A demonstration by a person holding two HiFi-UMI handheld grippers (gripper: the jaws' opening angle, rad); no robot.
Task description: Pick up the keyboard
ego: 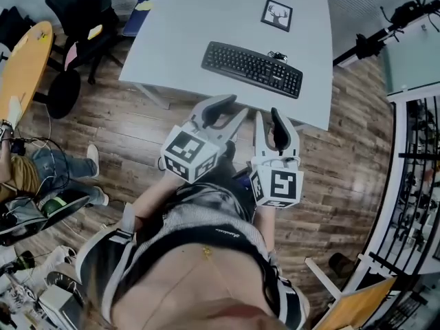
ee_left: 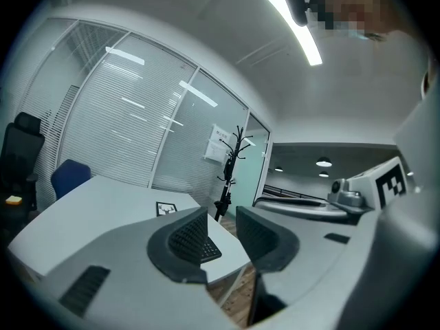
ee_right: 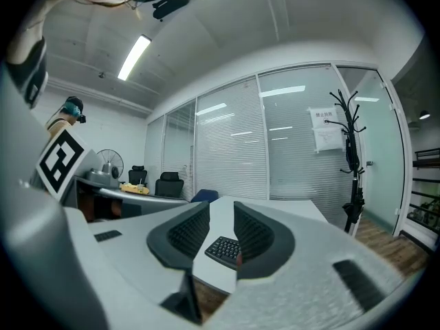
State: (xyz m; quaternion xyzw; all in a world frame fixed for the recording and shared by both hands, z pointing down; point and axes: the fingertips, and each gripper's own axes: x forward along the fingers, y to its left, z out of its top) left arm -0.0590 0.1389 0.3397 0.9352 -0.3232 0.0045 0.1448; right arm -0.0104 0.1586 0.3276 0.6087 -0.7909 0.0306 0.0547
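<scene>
there is one desk (ego: 185,26), one keyboard (ego: 252,69) and one deer picture (ego: 276,15). there are two hand-held grippers: the left hand-held gripper (ego: 224,108) and the right hand-held gripper (ego: 268,119). there is one coat stand (ee_right: 348,150).

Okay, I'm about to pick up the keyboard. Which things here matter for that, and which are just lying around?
For the job:
- keyboard
- left gripper, fingers slightly apart, empty
- right gripper, likewise
- table it lies on

Lying about:
- deer picture
- black chair
- coat stand
</scene>
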